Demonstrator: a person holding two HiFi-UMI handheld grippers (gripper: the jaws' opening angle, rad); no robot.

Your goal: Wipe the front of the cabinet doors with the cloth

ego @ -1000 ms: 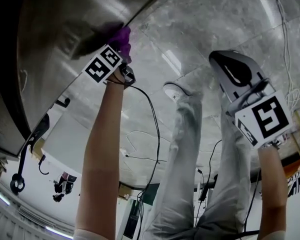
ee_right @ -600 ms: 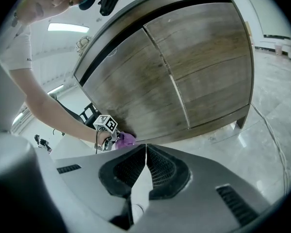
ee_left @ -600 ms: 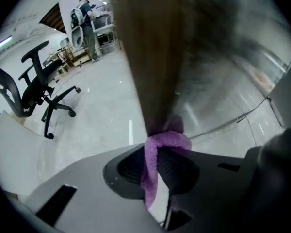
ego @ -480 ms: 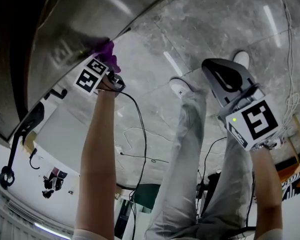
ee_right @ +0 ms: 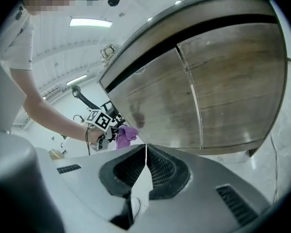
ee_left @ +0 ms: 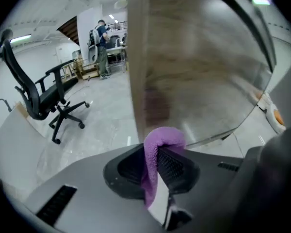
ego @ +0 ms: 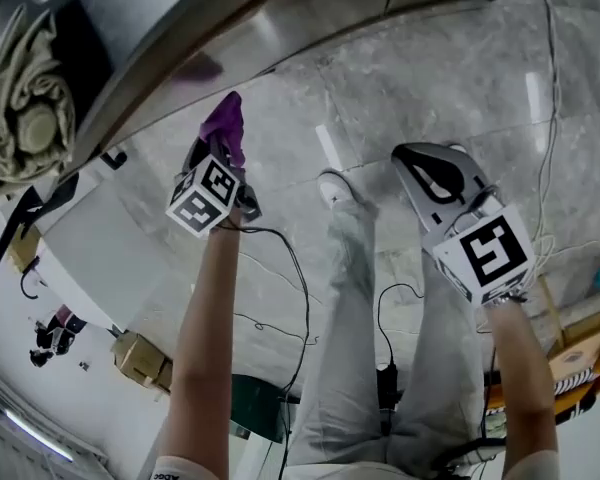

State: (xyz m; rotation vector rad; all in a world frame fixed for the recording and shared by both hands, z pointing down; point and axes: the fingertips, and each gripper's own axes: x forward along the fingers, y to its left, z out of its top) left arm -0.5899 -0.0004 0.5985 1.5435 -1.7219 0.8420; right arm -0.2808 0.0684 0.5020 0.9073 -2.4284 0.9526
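A black office chair (ee_left: 42, 95) stands on the grey marble floor (ego: 450, 78) off to my left, with a person (ee_left: 102, 46) standing far behind it. A crumpled beige rag (ego: 22, 80) lies bunched up top. A cardboard box (ego: 140, 360) sits on the floor.

The cloth (ee_left: 162, 138) looks fuzzy, the cabinet doors (ee_right: 223, 81) glossy wood-grain, the floor (ego: 430, 78) polished stone.
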